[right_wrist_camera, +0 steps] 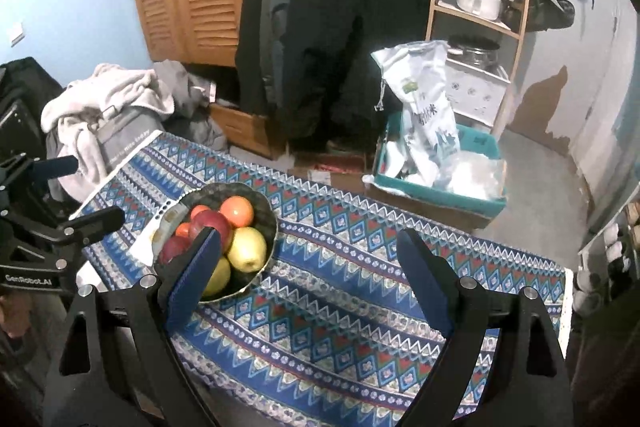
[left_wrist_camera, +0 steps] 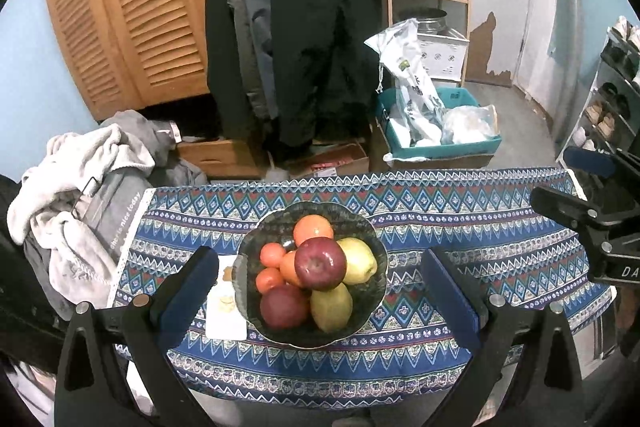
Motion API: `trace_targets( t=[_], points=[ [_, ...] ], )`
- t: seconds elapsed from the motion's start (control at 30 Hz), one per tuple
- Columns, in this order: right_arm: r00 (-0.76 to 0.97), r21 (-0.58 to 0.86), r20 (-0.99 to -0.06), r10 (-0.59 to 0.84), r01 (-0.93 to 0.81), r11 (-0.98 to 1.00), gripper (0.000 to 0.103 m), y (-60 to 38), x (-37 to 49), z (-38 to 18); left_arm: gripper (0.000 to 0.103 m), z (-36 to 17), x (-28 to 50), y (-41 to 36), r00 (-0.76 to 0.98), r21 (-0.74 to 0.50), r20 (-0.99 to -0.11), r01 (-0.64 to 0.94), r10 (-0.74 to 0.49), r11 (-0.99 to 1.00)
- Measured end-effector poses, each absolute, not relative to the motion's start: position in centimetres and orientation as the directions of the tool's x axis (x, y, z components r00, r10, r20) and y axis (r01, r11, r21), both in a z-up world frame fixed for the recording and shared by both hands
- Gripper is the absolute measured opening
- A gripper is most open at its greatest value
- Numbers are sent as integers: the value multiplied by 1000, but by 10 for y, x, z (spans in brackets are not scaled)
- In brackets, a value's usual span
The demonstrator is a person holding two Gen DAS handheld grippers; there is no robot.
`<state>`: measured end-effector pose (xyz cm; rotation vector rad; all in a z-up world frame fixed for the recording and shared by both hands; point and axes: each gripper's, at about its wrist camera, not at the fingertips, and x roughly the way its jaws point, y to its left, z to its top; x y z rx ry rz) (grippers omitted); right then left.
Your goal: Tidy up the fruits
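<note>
I find the bowl (left_wrist_camera: pixel 372 239) of fruit standing on the patterned tabletop (left_wrist_camera: pixel 480 227), nearer its left end, beside a white card (left_wrist_camera: pixel 224 311). A red apple (left_wrist_camera: pixel 320 263) tops the pile, with oranges (left_wrist_camera: pixel 313 230) behind it and yellow-green apples (left_wrist_camera: pixel 357 261) to its right. My left hand-held gripper (left_wrist_camera: pixel 320 291) hangs above the bowl, jaws spread wide and empty. My right hand-held gripper (right_wrist_camera: pixel 308 271) hovers over bare cloth right of the bowl, jaws apart, gripping nothing.
</note>
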<state>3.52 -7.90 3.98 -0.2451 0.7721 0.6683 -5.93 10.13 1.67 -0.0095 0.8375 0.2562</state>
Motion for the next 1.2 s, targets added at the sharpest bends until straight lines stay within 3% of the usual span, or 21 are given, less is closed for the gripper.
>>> trace_targets(
  t=[1.2],
  points=[
    [528,36,-712,463,-631,775,88,-86,37,43,102,16,-60,89,635,158,-726,-221,265,962]
  ],
)
